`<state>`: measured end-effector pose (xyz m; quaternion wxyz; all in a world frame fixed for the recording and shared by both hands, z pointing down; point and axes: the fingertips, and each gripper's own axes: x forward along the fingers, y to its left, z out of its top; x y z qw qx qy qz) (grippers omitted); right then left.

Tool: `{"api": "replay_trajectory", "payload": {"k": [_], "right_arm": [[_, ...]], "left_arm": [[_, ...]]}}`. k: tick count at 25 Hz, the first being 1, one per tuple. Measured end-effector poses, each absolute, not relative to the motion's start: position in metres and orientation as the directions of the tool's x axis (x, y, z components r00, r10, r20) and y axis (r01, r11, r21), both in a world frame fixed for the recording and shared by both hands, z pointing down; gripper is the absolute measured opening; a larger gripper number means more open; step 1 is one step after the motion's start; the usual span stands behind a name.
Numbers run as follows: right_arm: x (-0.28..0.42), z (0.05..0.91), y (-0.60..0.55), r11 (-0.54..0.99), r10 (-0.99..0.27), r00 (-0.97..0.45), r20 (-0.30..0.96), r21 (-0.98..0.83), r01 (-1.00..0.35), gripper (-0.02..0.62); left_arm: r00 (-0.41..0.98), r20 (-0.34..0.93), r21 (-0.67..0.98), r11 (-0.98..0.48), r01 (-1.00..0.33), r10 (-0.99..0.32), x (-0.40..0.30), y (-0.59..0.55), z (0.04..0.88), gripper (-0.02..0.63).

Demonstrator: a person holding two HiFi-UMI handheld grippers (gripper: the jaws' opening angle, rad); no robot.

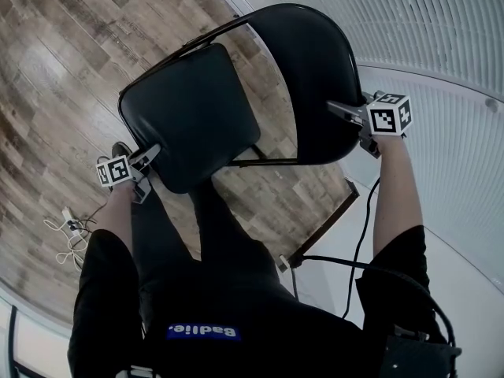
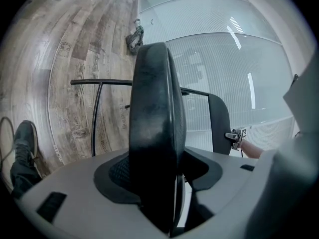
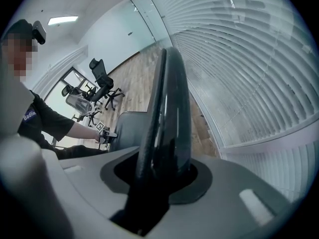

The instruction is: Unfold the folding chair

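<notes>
A black folding chair stands half open in front of me in the head view. Its padded seat (image 1: 189, 113) tilts toward me and its curved backrest (image 1: 311, 77) rises at the right. My left gripper (image 1: 150, 157) is shut on the seat's near edge. In the left gripper view the seat (image 2: 154, 123) fills the space between the jaws, edge on. My right gripper (image 1: 340, 110) is shut on the backrest's right rim, and the backrest (image 3: 167, 113) runs up between its jaws. Each gripper shows small in the other's view: the right gripper (image 2: 233, 136) and the left gripper (image 3: 108, 134).
The chair stands on a wood plank floor (image 1: 63, 69), beside a glass wall with white blinds (image 1: 441, 46). A coil of white cable (image 1: 67, 231) lies at my left. My shoe (image 2: 22, 143) is near the chair legs. Office chairs (image 3: 102, 86) stand far behind.
</notes>
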<state>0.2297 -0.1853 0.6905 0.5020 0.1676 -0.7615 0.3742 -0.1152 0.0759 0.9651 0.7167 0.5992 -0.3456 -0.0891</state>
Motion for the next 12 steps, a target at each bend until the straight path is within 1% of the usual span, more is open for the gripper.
{"api": "replay_trajectory", "payload": {"k": [12], "right_arm": [[0.221,0.699,-0.180,0.662,0.135,-0.452,0.882,-0.420,-0.621,0.136]], "left_arm": [[0.749,0.369,0.929,0.253,-0.272,-0.550,-0.126,0.082,0.981,0.244]]}}
